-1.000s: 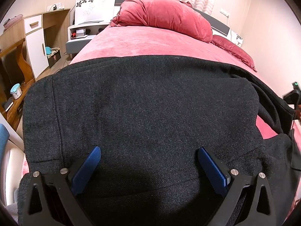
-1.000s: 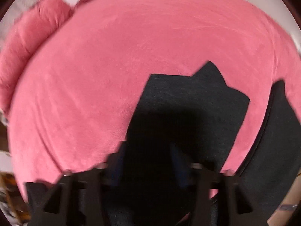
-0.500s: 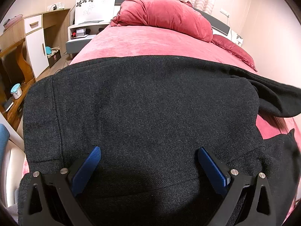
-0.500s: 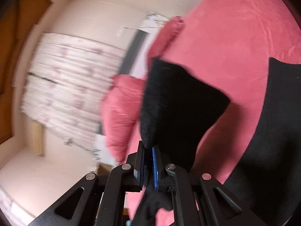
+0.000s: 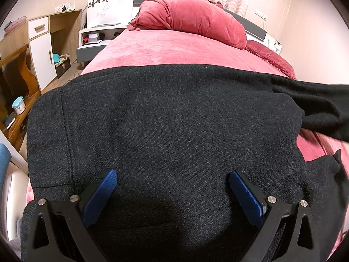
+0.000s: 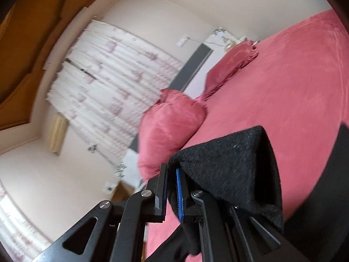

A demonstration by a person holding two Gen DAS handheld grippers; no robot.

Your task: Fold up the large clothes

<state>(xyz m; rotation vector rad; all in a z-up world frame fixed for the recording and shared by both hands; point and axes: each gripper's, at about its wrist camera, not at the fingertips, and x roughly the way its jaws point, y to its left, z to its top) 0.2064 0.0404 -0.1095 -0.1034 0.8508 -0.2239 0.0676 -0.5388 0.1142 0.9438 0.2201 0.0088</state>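
Right gripper (image 6: 172,188) has swung the sleeve higher, clamped on thick black wool coat (image 5: 165,126) spread on pink velvet bed (image 5: 152,50). Left gripper (image 5: 172,187) hovers apart over it. Heavy, soft, floppy; grip hems or cuffs.

Black coat (image 5: 174,120), pink bedspread (image 5: 157,48)

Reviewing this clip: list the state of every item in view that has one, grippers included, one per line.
Black woolly coat: spread across the bed, one part lifted at the right.
Left gripper: open, over the coat, holding nothing.
Right gripper: shut on a fold of the coat, raised above the bed.
Pink velvet bedspread: flat, partly covered by the coat.
Red duvet bundle: heaped at the headboard.
White cupboard door: closed.
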